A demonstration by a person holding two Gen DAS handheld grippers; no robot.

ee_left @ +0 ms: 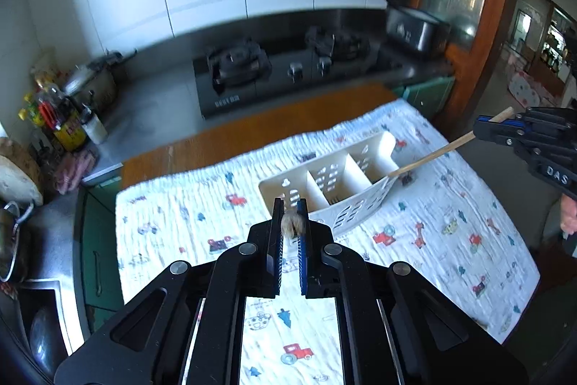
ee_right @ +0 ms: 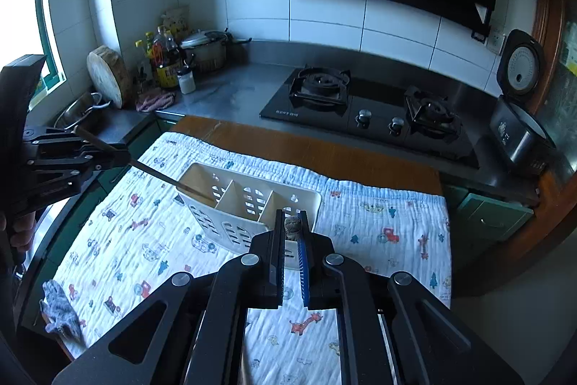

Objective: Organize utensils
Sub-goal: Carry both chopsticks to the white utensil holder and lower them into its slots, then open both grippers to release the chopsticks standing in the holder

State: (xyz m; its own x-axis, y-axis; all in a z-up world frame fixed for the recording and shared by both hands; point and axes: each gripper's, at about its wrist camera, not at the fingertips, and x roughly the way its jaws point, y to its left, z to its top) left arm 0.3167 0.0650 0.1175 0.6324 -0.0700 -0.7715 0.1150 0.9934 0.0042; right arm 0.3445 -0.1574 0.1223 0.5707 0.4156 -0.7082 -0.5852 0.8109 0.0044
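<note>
Centre frame sits the white divided caddy [ee_left: 335,183] on the printed cloth [ee_left: 202,222]. Our right gripper [ee_left: 481,127] is clamped on a chopstick [ee_left: 432,156] tipping toward its end slot; our left gripper [ee_left: 290,222] pinches another chopstick [ee_left: 291,222] end-on. Next, we judge: lower both in.

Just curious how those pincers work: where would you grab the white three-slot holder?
Pinch a thin inner divider of the white holder, coming straight down from above: its top stands open, and the whole body looks too wide for the jaws.
</note>
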